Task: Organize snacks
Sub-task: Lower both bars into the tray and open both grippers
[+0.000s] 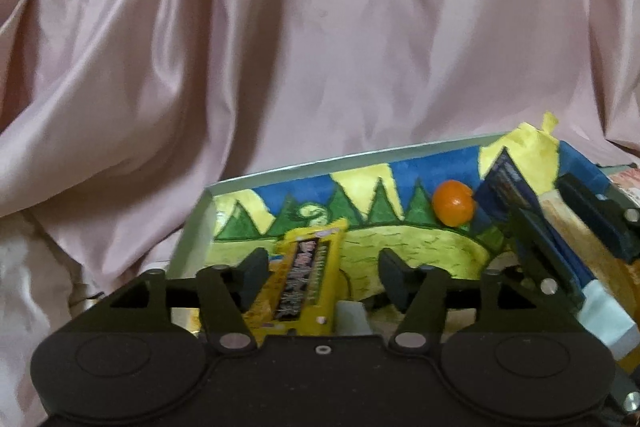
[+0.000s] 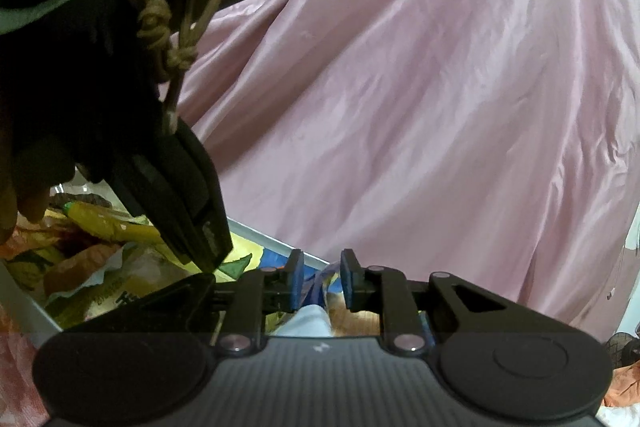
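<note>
The left hand-held gripper is spread over a painted box, a yellow snack packet loose between its pads. An orange ball lies at the far side. At right, the right hand-held gripper pinches a blue-and-white packet between its pads
</note>
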Available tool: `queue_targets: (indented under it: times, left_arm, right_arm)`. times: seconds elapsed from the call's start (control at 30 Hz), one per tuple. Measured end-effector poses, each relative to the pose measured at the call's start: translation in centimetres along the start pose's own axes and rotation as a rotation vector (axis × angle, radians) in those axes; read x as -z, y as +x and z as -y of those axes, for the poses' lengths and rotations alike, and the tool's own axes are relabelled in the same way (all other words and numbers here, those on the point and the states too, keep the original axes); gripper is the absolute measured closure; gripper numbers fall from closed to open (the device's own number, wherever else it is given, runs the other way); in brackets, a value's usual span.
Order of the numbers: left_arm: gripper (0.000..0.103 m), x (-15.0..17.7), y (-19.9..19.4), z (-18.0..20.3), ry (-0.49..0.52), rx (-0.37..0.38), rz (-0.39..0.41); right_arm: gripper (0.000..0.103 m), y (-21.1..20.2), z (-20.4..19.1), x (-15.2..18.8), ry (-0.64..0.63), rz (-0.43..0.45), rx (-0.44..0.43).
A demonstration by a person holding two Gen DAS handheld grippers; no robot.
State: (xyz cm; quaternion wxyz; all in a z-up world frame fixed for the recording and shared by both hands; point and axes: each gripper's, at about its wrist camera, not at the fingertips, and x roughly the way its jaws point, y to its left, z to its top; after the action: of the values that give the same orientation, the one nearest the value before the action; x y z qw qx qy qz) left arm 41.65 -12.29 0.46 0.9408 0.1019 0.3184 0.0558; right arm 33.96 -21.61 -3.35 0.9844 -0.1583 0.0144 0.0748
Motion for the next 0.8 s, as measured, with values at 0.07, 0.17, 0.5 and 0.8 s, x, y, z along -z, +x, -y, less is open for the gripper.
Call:
queue_targets:
  times: [0.07,0.17,0.5,0.8]
  left_arm:
    - [0.027,-0.1,-0.2,-0.4,-0.014,-0.022,0.005]
    - [0.018,-0.1,-0.3,-1.0,-0.039,-0.054,0.007]
    - [0.002,0.6,-0.5,-2.5,-0.131,-0.097,-0.006]
    - [0.001,0.1,-1.7,-2.8,-0.167,-0.099,0.001]
  right_arm:
    - [0.073,0.2,0.0,0.1,0.007,0.002,-0.003]
    - [0.066,-0.5,-0.1,0.1,0.008,0.007,0.000]
    - [0.030,-1.1,0.2,-0.5,0.030,0.008,-0.006]
    - [0.001,-2.3,1.5,-1.8,0.087,0.014,0.001]
